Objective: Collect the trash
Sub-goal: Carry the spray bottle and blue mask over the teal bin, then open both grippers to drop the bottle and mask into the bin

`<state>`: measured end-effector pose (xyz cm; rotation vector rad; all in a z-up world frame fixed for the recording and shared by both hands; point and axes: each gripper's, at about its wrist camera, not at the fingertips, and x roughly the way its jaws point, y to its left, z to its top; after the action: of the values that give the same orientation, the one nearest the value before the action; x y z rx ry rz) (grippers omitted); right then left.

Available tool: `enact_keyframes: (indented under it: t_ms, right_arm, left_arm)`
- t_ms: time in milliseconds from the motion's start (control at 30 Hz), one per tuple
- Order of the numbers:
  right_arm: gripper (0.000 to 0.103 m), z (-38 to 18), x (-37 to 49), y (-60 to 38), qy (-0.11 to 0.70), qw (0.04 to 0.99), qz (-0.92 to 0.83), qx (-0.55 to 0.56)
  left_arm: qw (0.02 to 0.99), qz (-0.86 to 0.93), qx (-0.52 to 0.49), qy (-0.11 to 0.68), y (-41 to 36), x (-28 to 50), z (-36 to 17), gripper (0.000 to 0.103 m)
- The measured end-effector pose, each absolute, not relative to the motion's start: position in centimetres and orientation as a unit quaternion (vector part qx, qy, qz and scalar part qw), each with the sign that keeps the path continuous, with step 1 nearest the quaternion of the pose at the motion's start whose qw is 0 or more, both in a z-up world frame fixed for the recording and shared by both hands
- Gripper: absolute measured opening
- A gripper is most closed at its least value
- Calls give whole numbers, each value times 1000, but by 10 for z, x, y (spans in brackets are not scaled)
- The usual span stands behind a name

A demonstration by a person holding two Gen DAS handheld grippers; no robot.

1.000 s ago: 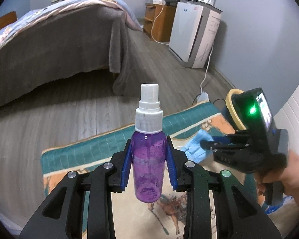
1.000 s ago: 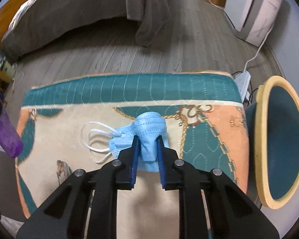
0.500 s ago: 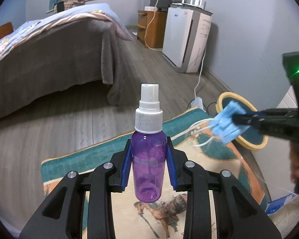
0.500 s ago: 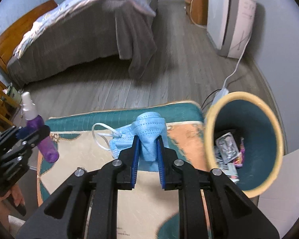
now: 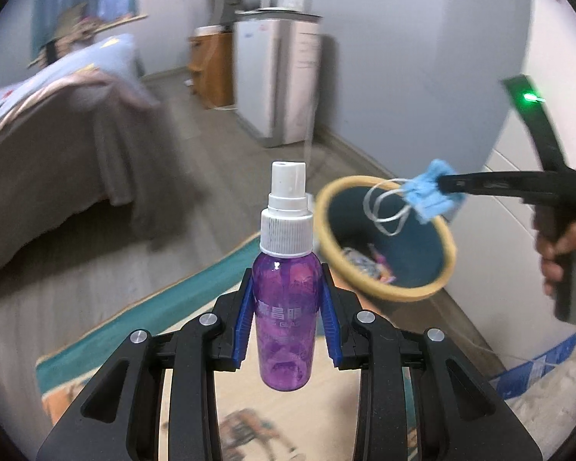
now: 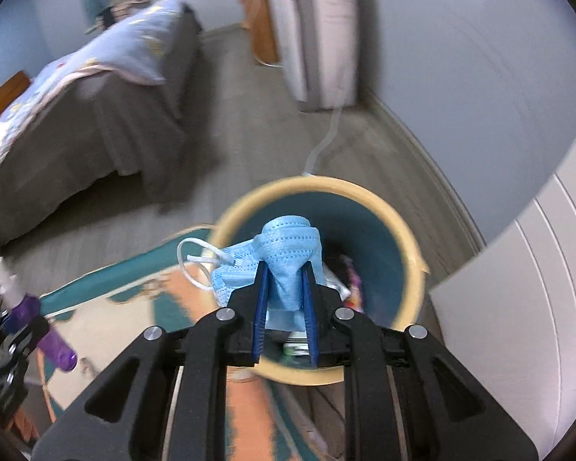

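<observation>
Crumpled blue face mask [image 6: 288, 257]: clamped between the blue pads of the right gripper [image 6: 286, 307], held above the opening of a teal wastebasket [image 6: 411, 253] with a yellow rim, ear loops dangling left. Purple spray bottle [image 5: 287, 307]: gripped upright by the left gripper [image 5: 288, 322]. Litter inside the basket is seen plainly only from the left wrist

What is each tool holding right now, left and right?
Left tool: closed on the purple spray bottle.
Right tool: closed on the blue face mask, over the trash bin.
</observation>
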<state>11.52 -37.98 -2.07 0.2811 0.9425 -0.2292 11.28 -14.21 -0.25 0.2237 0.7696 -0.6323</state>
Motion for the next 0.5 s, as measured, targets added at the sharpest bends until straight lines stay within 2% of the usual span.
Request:
enact_keyframes:
  t_ms: [367, 433, 500]
  right_arm:
    - [18, -69, 112, -434, 480, 844, -145, 191]
    - [26, -70, 113, -438, 475, 844, -140, 205]
    - [32, -70, 113, -442, 470, 844, -138, 219]
  left_arm:
    - [832, -376, 175, 368, -278, 123, -40, 34]
    - [832, -378, 177, 365, -286, 127, -43, 35]
    - [833, -378, 170, 367, -294, 131, -43, 43]
